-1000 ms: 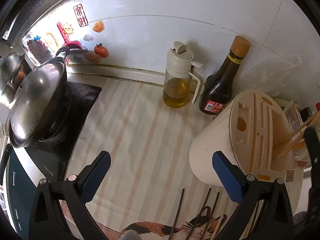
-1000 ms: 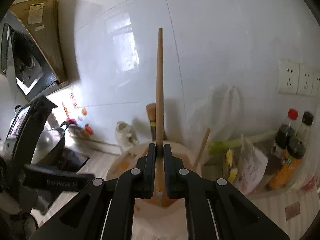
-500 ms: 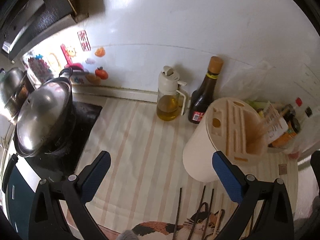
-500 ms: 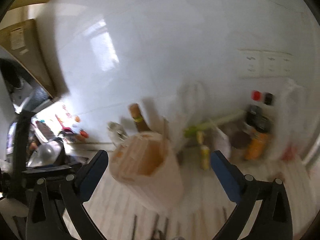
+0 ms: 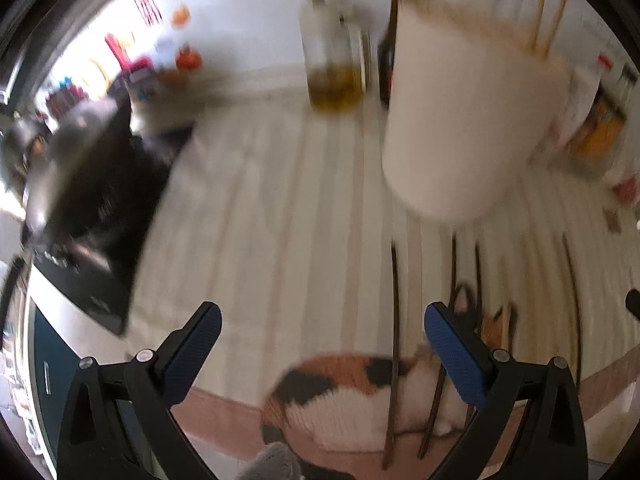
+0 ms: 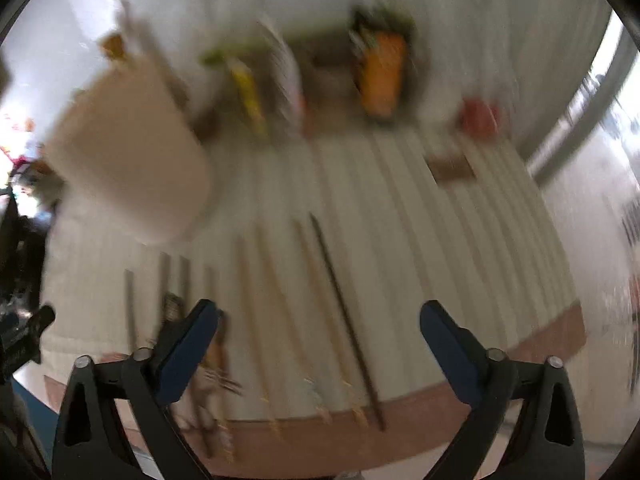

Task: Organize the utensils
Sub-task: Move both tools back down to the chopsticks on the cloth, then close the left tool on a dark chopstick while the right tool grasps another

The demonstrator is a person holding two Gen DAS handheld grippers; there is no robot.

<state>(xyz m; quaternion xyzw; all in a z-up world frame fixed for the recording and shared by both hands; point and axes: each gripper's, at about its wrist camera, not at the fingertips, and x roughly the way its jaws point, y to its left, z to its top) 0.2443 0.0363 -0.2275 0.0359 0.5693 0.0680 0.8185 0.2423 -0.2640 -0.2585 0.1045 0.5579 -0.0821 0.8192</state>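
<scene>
Motion blur softens both views. At the left of the left wrist view a dark rounded metal pot (image 5: 76,160) sits on a black glossy cooktop (image 5: 100,272). Right of it a cream, faintly striped cloth mat (image 5: 280,220) covers the table, with a plain pinkish band along its near edge. At the top centre a clear oil dispenser with amber oil (image 5: 334,60) stands beside a dark glass sauce bottle (image 5: 390,40), against a glossy white tiled wall (image 5: 248,12). Right of these is a cream cylindrical plastic utensil holder (image 5: 472,120), with pale wooden chopsticks (image 5: 548,16) sticking out of its top. Thin dark chopsticks (image 5: 394,320) lie lengthwise on the mat below the holder, some crossing a calico cat picture (image 5: 340,392) printed at the lower centre. The left gripper (image 5: 322,350) hangs over this spot, its blue-padded fingers spread wide with nothing between them.

In the right wrist view the holder (image 6: 128,152) sits at the upper left, and the loose chopsticks (image 6: 344,312), pale wooden ones and one dark one, fan out on the mat (image 6: 440,240) through the centre. Blurred bottles and packets, one of them orange (image 6: 382,76), line the wall at the top. The right gripper (image 6: 320,346) is above the sticks, its fingers having just been opening and then easing in a little, still wide and empty.
</scene>
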